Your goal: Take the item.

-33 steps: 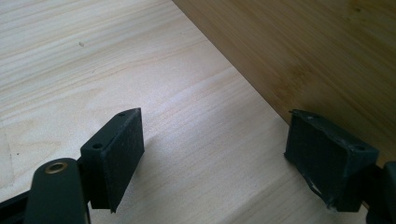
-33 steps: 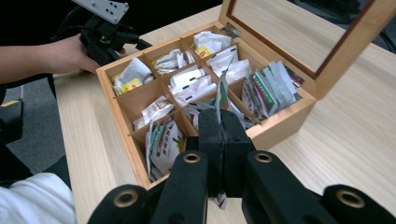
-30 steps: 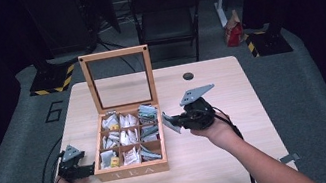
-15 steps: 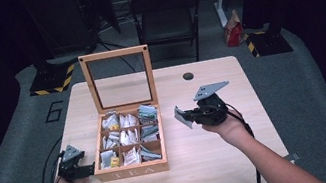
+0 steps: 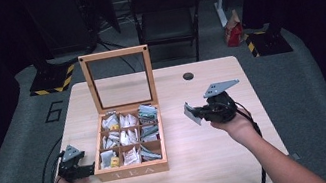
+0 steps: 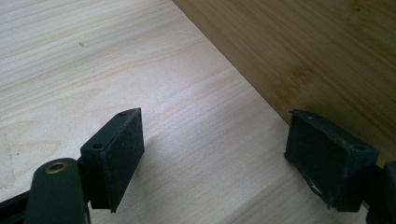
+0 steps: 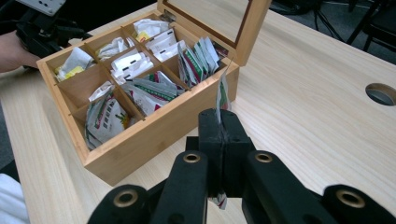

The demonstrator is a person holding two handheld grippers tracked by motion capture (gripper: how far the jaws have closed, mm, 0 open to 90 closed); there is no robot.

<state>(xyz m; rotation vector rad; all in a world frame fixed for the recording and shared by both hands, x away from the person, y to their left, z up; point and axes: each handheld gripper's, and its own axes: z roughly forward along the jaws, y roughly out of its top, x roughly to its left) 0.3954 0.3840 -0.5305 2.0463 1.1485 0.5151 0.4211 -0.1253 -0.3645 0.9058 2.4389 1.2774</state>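
Observation:
A wooden tea box (image 5: 132,171) stands left of the table's middle, its glass lid (image 5: 114,54) upright. Its compartments hold several tea packets (image 5: 128,137). To the right of the box and above the table, my right gripper (image 5: 199,112) is shut on a single tea packet (image 5: 191,113). In the right gripper view the jaws (image 7: 223,133) pinch that packet (image 7: 222,95) edge-on, with the box (image 7: 154,135) behind it. My left gripper (image 5: 85,171) rests on the table at the box's front left corner. Its jaws (image 6: 219,149) stand wide apart beside the box wall (image 6: 303,46), with nothing between them.
A round cable hole (image 5: 188,76) lies in the table (image 5: 214,163) at the back, behind the right gripper. A black chair (image 5: 164,10) and a red bag (image 5: 233,33) are on the floor past the far edge. Bare tabletop surrounds the right hand.
My right gripper has moved to the right, away from the box, carrying the tea packet. The left gripper has kept still.

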